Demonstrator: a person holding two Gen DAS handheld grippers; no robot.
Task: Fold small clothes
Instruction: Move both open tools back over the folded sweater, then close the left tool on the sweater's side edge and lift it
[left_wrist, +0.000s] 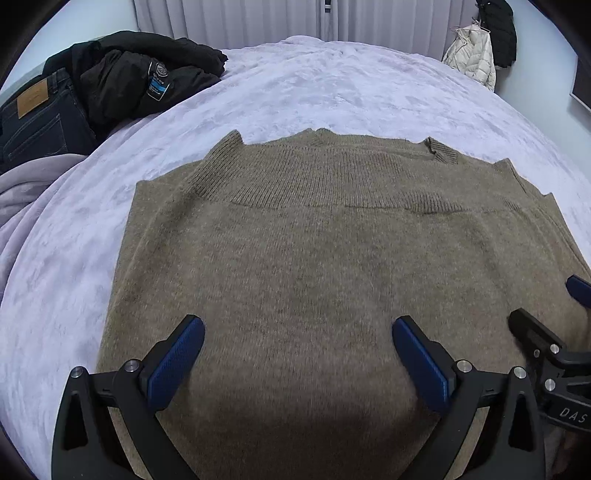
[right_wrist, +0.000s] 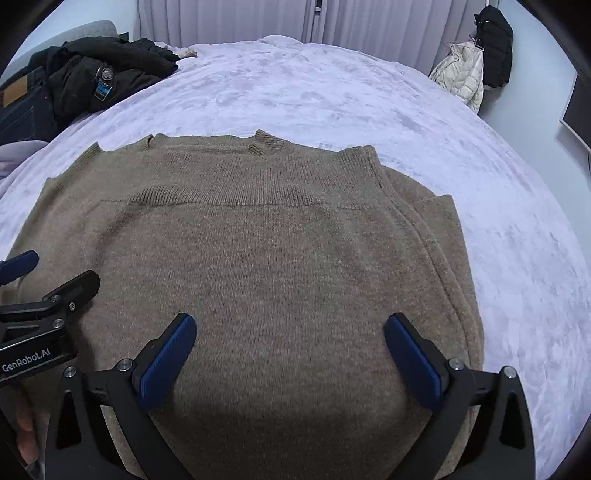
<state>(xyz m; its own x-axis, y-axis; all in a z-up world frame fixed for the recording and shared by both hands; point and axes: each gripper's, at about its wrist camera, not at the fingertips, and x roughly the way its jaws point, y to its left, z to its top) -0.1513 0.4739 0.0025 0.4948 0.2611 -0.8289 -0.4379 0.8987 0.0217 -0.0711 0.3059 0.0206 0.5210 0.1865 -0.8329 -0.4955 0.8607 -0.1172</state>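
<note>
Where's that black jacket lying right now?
The black jacket lies at the bed's far left corner in both views, atop dark jeans, beyond the brown sweater.

The sweater's (left_wrist: 295, 277) near hem (perhaps folded) runs off the bottom edge.

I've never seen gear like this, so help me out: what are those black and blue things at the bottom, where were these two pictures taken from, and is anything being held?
They are hand-held tongs, one in each of a person's hands, each carrying a camera that looks forward along its fingers. One picture is from the left tongs, the other from the right tongs. Both are open and hold nothing. Below them a brown sweater lies partly folded on a pale lilac blanket. Farther back lie a black jacket and dark jeans.
</note>
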